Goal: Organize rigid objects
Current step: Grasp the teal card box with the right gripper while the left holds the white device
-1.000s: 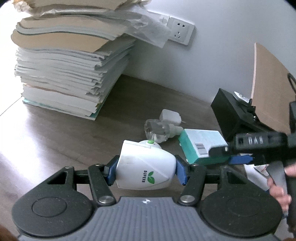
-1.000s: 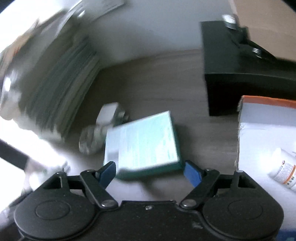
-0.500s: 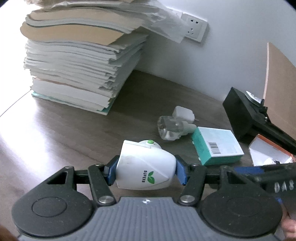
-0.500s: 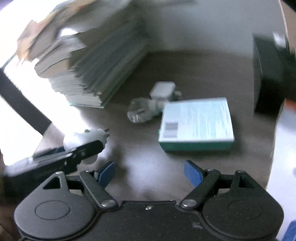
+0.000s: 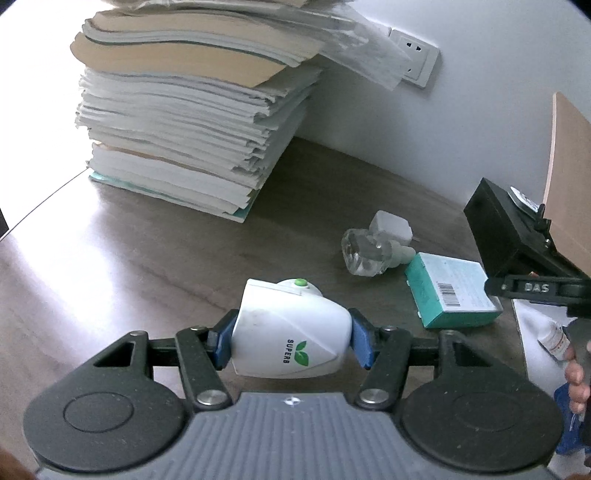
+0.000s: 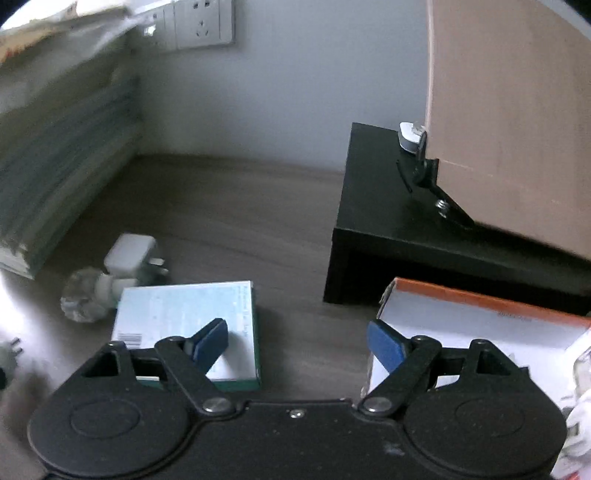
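My left gripper (image 5: 290, 341) is shut on a white plug-in device (image 5: 288, 332) marked SUPERB with a green button, held above the dark wooden table (image 5: 147, 251). My right gripper (image 6: 295, 343) is open and empty, low over the table between a teal box (image 6: 184, 321) and a white box with an orange rim (image 6: 480, 321). The teal box (image 5: 450, 295) also lies right of the left gripper. A clear bottle (image 5: 364, 251) and a white charger (image 5: 391, 225) lie beyond it. A small bottle (image 5: 554, 339) lies in the white box.
A tall stack of papers (image 5: 184, 129) stands at the back left against the wall. A black stand (image 6: 424, 229) bearing a brown board (image 6: 509, 110) stands at the back right. Wall sockets (image 6: 199, 22) are above the table.
My right gripper swung back to the right, from facing the paper stack to facing the black stand and the white box. The left gripper still holds the white device and shifted slightly.
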Tool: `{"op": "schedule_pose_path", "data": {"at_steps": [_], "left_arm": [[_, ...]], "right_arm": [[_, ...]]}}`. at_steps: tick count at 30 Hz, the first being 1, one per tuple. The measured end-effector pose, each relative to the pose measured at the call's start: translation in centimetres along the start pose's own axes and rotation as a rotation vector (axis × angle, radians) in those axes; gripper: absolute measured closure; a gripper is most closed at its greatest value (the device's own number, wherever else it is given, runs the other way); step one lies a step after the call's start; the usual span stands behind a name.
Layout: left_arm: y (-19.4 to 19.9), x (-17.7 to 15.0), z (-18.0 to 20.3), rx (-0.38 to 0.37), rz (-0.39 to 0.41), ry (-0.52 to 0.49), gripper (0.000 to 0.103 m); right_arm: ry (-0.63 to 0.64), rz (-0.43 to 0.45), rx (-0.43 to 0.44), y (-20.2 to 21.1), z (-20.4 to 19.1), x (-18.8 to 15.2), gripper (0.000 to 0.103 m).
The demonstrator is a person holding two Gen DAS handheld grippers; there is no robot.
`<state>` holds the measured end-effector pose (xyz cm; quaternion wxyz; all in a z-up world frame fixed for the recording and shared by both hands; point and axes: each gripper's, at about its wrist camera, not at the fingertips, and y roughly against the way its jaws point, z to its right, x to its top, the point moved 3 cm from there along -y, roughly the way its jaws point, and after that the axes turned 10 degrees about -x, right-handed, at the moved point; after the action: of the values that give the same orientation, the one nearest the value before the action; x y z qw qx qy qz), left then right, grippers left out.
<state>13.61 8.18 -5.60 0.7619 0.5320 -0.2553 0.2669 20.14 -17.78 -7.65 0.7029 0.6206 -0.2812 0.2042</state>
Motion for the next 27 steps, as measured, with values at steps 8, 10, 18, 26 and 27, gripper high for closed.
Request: {"op": "schedule_pose_path", "data": {"at_steps": [8, 10, 18, 26, 27], "left_arm": [[-0.2, -0.7, -0.1, 0.0, -0.012, 0.012, 0.041], [-0.3, -0.7, 0.1, -0.004, -0.014, 0.007, 0.041], [0.1, -0.9, -0.4, 0.003, -0.007, 0.01, 0.041], [0.6, -0.7, -1.7, 0.037, 0.013, 0.035, 0.041], [0.7, -0.8, -1.8, 0.042, 0.016, 0.037, 0.041]], "right_arm": [[0.014, 0.073, -0.13, -0.4, 1.4, 0.4, 0.005], [0.056, 0.026, -0.176, -1.9, 1.7, 0.6, 0.005], [0.208, 0.093, 0.274, 4.3, -0.9, -3.6, 0.011], [0.133, 0.035, 0.378, 5.1, -5.4, -1.8, 0.002], [0.079, -0.002, 0.346, 4.8, -6.0, -1.7, 0.001]]}}
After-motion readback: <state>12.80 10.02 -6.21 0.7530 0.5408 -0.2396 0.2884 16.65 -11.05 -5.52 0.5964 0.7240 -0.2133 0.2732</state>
